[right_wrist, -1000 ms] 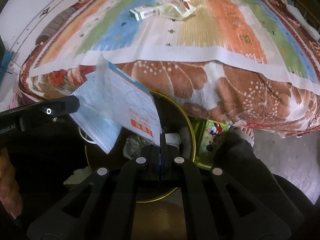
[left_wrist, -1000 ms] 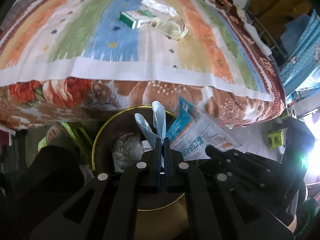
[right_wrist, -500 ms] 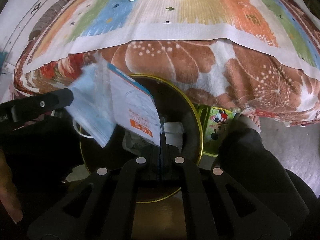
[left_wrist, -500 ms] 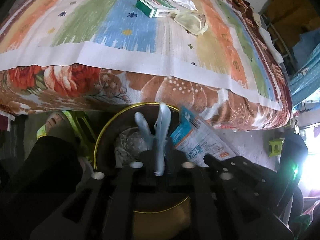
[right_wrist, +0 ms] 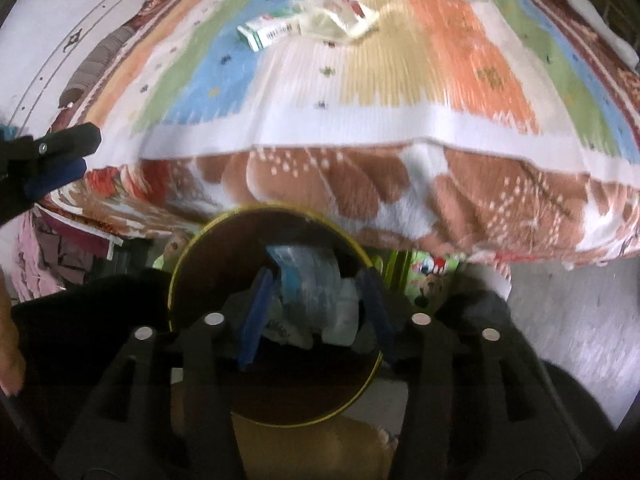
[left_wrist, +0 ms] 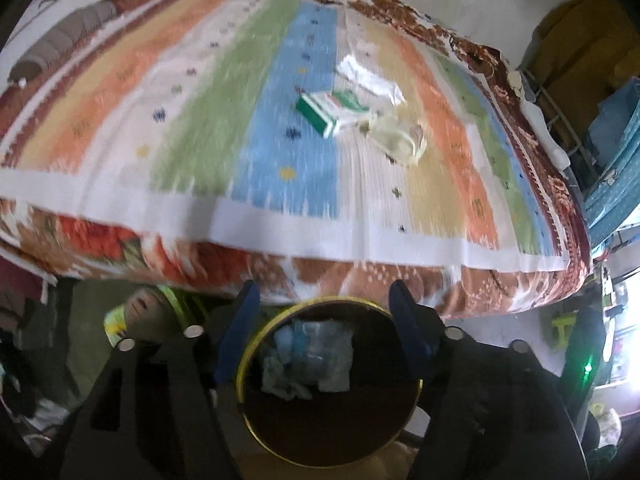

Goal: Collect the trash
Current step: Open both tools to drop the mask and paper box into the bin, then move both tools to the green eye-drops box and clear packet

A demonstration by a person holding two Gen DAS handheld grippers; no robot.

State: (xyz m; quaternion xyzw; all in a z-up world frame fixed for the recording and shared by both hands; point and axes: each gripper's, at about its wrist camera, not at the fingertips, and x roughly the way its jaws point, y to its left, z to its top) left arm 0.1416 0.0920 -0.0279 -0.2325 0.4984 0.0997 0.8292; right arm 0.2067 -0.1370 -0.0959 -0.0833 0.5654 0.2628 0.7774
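Note:
A round dark bin with a gold rim stands on the floor below the bed edge. Blue and clear wrappers lie inside it. My left gripper is open and empty above the bin. My right gripper is open and empty over the bin too. On the striped bed cover lie a green and white box, a crumpled clear plastic piece and a white wrapper.
The bed with its striped cover and floral blanket fills the upper view. The left gripper's finger shows at the right wrist view's left edge. Grey floor lies right of the bin. A foot in a sandal is at its left.
Both grippers have opened and dropped the blue mask and the printed packet into the bin. Both have lifted and tilted up toward the bed.

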